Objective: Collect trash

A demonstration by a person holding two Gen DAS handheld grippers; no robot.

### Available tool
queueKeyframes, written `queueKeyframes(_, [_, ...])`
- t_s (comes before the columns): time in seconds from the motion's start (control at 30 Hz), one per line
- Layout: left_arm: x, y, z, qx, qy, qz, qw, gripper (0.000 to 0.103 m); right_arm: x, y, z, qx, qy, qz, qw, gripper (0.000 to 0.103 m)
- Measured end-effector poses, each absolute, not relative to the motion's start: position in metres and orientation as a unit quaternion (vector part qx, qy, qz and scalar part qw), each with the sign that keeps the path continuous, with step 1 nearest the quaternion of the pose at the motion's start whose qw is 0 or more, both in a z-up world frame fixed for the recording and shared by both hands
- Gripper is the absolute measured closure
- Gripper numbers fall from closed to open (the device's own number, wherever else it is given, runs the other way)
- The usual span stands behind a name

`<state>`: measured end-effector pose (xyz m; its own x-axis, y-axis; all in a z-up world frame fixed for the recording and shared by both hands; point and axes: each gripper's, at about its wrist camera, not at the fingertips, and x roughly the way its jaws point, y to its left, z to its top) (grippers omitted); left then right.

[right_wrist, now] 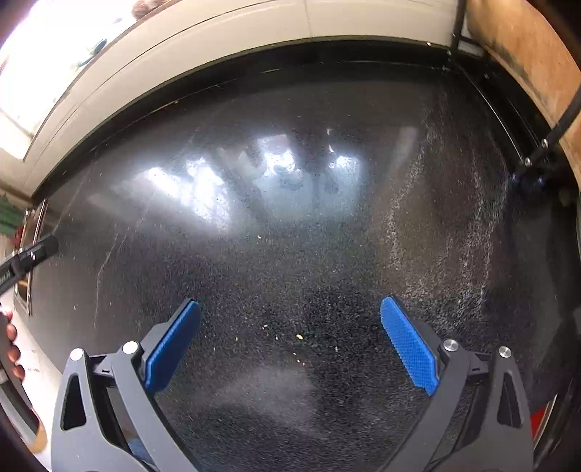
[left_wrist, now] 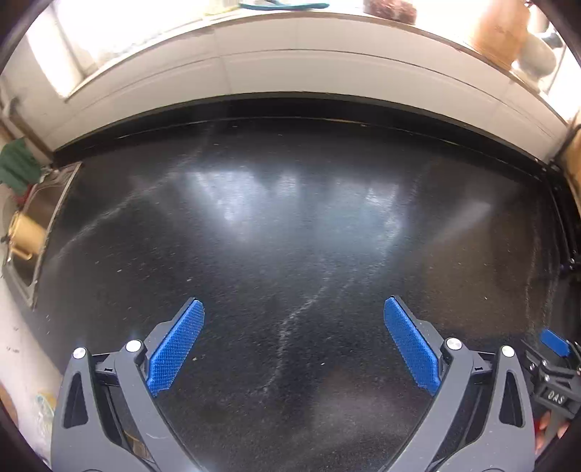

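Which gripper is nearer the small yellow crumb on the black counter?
Right. The right gripper is open, with the yellow crumb on the counter between its fingers. The left gripper, also open, shows no crumb ahead.

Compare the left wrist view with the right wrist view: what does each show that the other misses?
Only the left wrist view shows a brass pot in the sink and a blue tray on the sill. Only the right wrist view shows small yellowish crumbs between its fingers. Both show the black speckled countertop, the white tiled backsplash, and an open, empty tool: left tool, right tool.
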<state>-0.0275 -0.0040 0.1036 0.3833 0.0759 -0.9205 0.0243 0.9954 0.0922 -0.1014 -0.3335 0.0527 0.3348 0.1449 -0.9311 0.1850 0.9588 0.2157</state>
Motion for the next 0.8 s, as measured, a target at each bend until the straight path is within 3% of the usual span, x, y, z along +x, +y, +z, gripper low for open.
queueKeyframes(0.8, [-0.041,0.022,0.101,0.021,0.568,-0.048,0.821,0.006,-0.113,-0.29,0.071,0.136,0.571,-0.024,0.809,0.007])
